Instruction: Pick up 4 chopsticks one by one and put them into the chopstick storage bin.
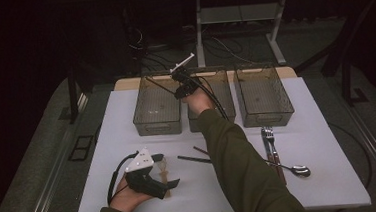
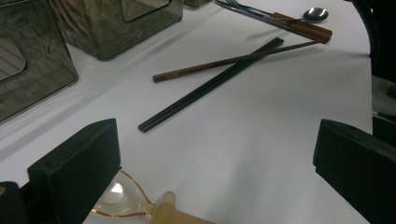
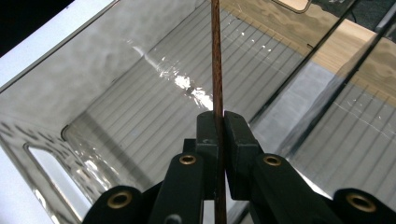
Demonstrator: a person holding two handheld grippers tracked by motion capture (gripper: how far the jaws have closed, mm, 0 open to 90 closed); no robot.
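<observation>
My right gripper (image 1: 181, 86) is raised over the back of the table, where the left bin (image 1: 158, 122) meets the middle bin (image 1: 225, 111). It is shut on a thin brown chopstick (image 3: 215, 56), pinched between the pads of my right gripper (image 3: 219, 123). The stick runs out over the ribbed floor of the left bin (image 3: 140, 126). My left gripper (image 1: 166, 171) rests near the table's front left, open, with an amber translucent spoon (image 1: 162, 166) lying between its jaws. In the left gripper view that spoon (image 2: 140, 210) lies low beside the left jaw of my left gripper (image 2: 217, 135).
A brown chopstick (image 2: 233, 60) and a black chopstick (image 2: 210, 86) lie crossed mid-table. To the right lie a fork (image 1: 267, 135), a wooden-handled knife (image 1: 276, 157) and a metal spoon (image 1: 296, 169). A third bin (image 1: 263, 98) stands at the back right.
</observation>
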